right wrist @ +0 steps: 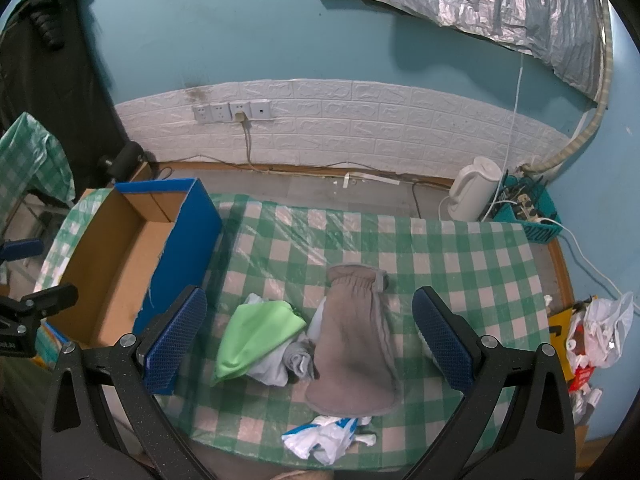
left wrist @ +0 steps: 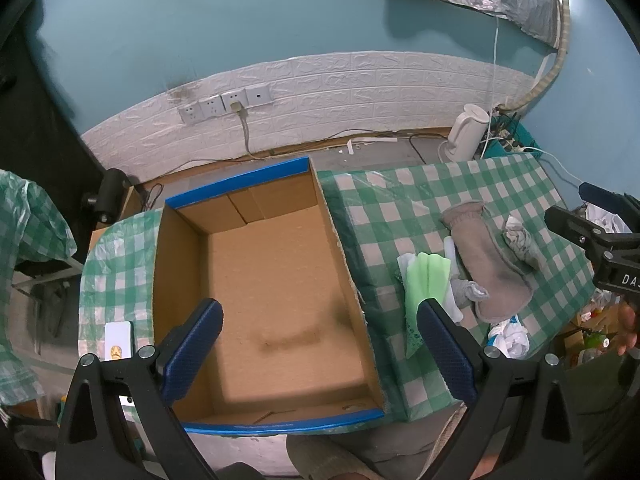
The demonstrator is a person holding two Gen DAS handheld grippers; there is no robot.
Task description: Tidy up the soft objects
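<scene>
A low table covered in a green-and-white checked plastic cloth (right wrist: 460, 248) holds a small heap of soft things, with an open brown cardboard box with blue outer sides (right wrist: 120, 248) standing at its left end; the box has nothing in it

The heap lies toward the near edge of the table, right of the box. Largest is a long grey fleecy pouch with a gathered far end (right wrist: 356, 340), lying flat. Just left of it, and touching, sits a folded light green cloth (right wrist: 260, 332) on top of some pale fabric, with a small rolled grey sock (right wrist: 300, 360) tucked between the two. A crumpled white and blue plastic bag (right wrist: 324, 436) lies at the near edge, partly under the pouch

Everything here looks light, limp and unbreakable, so it should sag and drape when lifted. The pouch would probably be best pinched near its middle or at the bunched far end, where the fabric is thick; the green cloth at its folded edge. The plastic bag may slip

The right gripper (right wrist: 308, 336) hovers above the heap, fingers spread wide and holding nothing. The left gripper (left wrist: 320, 344) hangs over the box, also spread and empty

Beyond the table stand a white electric kettle (right wrist: 476, 192) and a teal basket of cables (right wrist: 532, 216), well apart from the heap. Only the box's tall near wall stands between heap and box
</scene>
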